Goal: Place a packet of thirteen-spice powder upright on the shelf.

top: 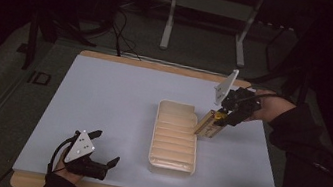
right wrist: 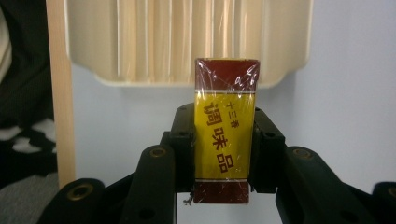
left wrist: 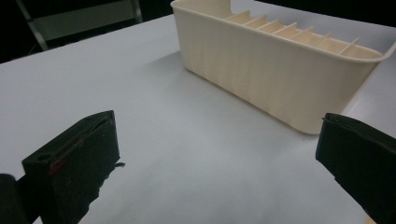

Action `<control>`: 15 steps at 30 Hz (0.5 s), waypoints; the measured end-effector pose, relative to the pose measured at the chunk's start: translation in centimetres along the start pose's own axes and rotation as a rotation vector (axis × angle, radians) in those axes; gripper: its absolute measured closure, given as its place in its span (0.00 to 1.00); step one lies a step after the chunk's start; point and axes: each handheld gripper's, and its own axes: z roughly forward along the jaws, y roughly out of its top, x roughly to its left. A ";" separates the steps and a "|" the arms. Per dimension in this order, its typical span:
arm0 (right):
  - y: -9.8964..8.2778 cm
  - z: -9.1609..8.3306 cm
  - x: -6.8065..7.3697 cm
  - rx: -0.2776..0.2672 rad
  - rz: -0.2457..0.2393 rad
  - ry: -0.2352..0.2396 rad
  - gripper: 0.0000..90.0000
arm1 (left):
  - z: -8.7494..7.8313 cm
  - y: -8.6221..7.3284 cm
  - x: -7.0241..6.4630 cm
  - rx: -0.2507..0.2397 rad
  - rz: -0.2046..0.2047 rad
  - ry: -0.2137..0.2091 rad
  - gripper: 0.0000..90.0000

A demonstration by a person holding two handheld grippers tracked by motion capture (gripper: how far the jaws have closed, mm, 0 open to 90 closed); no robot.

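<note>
The cream slotted tray point(top: 174, 140) seems empty. The right gripper point(top: 215, 121) pinches a yellow-and-maroon box point(right wrist: 225, 130) above the tray's right rim, its long axis pointing tray-ward. The left gripper point(top: 104, 157) rests spread.

The slotted tray point(top: 175, 138) sits on the desk point(top: 112, 105), a bit right of the middle. The seasoning box point(top: 208, 125) hangs over the tray's right edge in the right claw point(top: 219, 118). The left claw point(top: 101, 156) rests at the front left corner.
</note>
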 end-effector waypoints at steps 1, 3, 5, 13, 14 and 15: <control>0.2 0.0 0.0 -0.014 -0.010 -0.008 0.75 | 0.0 0.0 0.0 0.001 0.000 -0.001 0.00; 0.6 0.1 -0.1 -0.045 -0.018 -0.009 0.75 | 0.0 0.0 0.0 0.000 0.001 -0.001 0.00; 0.8 0.2 -0.1 -0.059 -0.022 -0.013 0.75 | 0.0 0.0 0.0 0.000 -0.001 -0.003 0.00; 1.9 1.6 -0.4 -0.187 -0.068 -0.047 0.75 | 0.1 0.0 0.0 0.008 0.002 -0.014 0.00; 2.0 1.8 -0.4 -0.200 -0.074 -0.045 0.75 | 0.1 0.0 0.0 0.008 0.003 -0.014 0.00; 2.0 2.0 -0.4 -0.214 -0.082 -0.044 0.75 | 0.1 0.0 0.0 0.008 0.003 -0.014 0.00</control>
